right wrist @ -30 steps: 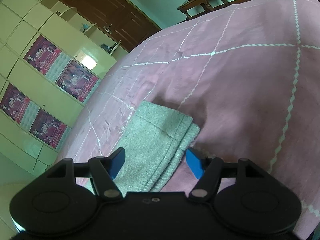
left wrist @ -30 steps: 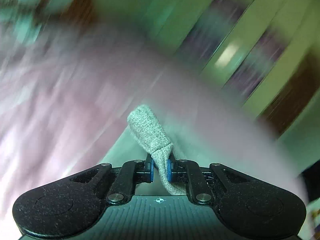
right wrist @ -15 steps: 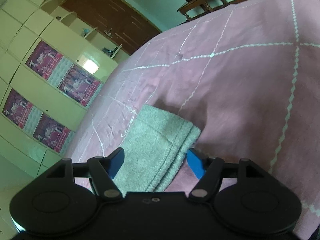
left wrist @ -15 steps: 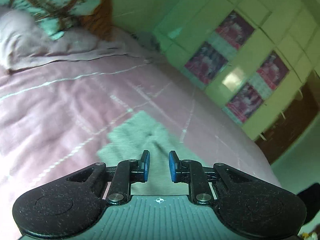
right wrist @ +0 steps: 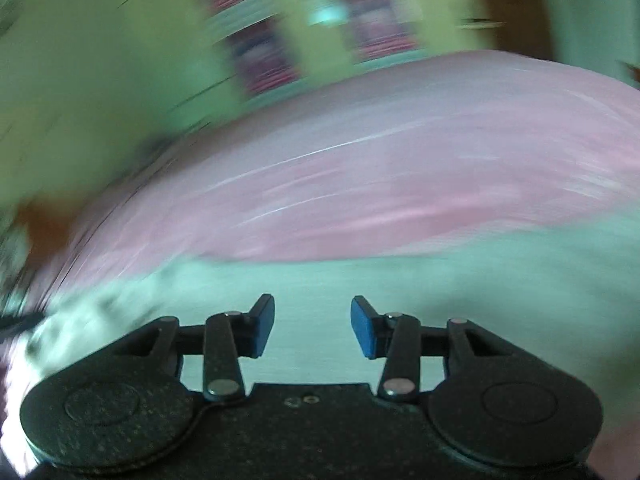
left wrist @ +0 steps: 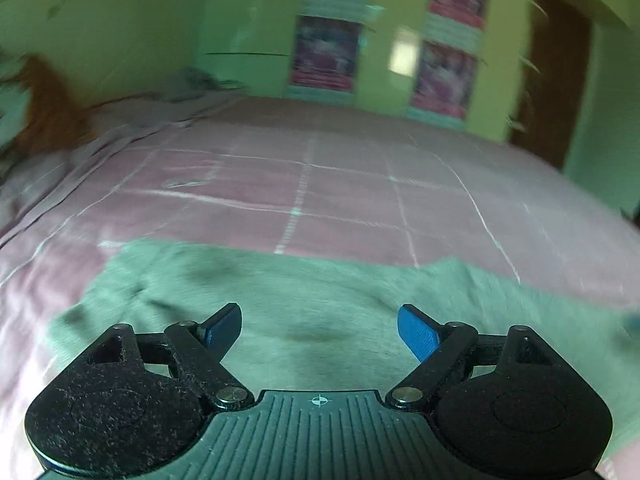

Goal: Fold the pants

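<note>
Left gripper [left wrist: 319,330] opening, empty; right gripper [right wrist: 313,328] closing on nothing. Pants [left wrist: 312,304] lie flat on the bedspread [left wrist: 360,192] at six o'clock; square the edges before pinching.

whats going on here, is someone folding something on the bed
Yes. A person with a gripper in each hand is folding grey pants on a pink bedspread. Right now neither gripper holds the cloth. The left gripper has its jaws opening wide above the pants, with nothing pinched between them. The right gripper is over the pants too, its jaws closing but with a clear gap and no cloth in it. The right view is badly blurred, so how neat the fold is cannot be told.
</note>
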The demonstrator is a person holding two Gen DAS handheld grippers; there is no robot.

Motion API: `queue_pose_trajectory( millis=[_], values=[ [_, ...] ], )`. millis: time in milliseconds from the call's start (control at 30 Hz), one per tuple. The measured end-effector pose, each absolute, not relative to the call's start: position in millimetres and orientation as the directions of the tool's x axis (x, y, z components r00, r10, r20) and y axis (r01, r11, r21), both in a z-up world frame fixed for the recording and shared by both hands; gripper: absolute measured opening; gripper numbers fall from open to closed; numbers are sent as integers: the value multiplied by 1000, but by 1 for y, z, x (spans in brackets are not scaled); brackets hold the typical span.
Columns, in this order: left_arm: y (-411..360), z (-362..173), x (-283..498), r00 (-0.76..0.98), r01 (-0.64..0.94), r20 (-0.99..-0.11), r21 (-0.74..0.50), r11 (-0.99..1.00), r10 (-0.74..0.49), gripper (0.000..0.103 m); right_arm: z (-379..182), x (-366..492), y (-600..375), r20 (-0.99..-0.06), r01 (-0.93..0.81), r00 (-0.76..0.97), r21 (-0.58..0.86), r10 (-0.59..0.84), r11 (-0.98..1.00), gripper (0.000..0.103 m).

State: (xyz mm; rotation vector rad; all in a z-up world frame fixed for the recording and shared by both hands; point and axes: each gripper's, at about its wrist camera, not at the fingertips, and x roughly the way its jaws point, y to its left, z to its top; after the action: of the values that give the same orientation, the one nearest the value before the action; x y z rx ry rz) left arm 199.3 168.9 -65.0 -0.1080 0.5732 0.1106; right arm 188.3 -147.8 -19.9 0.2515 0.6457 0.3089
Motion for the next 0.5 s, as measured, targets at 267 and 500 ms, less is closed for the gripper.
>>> queue_pose_trajectory(
  millis=[267,500],
  values=[
    [174,-107,230,757,-121,-650,-41,992,65,85,-35,256,39,-611,-520,566,256,553,815,50],
    [193,-79,230,764,-158,-642,-88,983,66,84,-49,275,66,-676,-520,576,131,460,844,47]
  ],
)
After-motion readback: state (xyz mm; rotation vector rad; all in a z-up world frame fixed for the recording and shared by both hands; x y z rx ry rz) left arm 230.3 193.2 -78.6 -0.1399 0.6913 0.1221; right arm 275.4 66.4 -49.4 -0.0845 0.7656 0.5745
